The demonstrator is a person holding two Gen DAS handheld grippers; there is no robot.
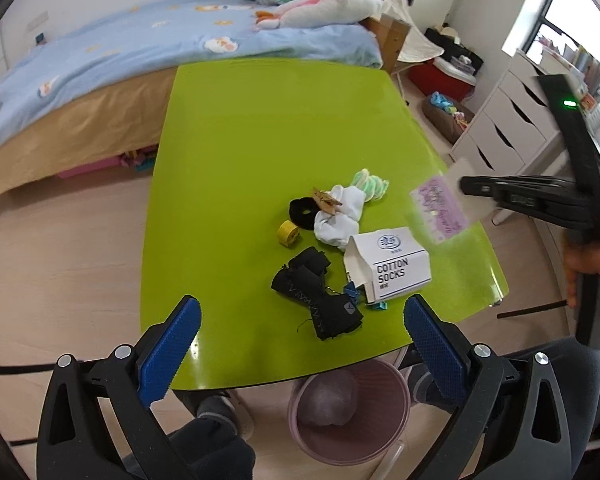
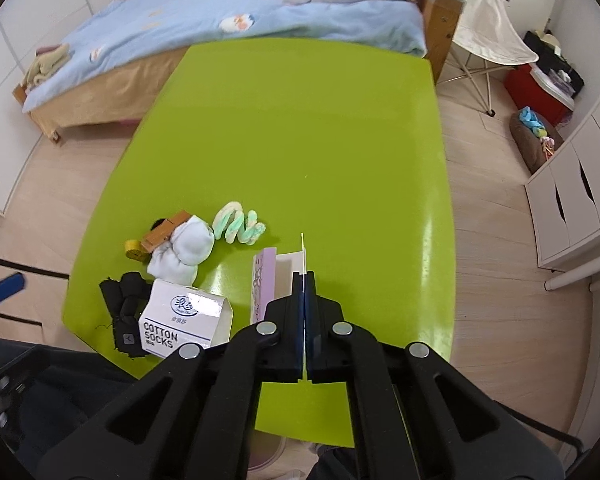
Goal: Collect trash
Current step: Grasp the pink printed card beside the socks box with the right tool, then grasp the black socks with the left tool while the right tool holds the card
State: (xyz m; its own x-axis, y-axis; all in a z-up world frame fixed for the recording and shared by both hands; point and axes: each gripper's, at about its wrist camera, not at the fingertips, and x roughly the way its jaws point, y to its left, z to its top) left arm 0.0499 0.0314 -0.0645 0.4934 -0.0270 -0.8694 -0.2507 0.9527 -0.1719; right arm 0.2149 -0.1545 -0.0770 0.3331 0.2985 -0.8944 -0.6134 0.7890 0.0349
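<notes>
My right gripper is shut on the thin white flap of a purple-printed card package, held above the green table. In the left wrist view that package hangs at the right gripper's tip, over the table's right edge. My left gripper stands open over the table's near edge with nothing between its blue pads. A white "COTTON SOCKS" box lies open on the table. A pink waste bin stands on the floor under the near edge.
Black socks, a white sock, a pastel scrunchie, a black hair tie, a yellow tape roll, a wooden clothespin and a blue clip lie by the box. A bed stands behind, white drawers right.
</notes>
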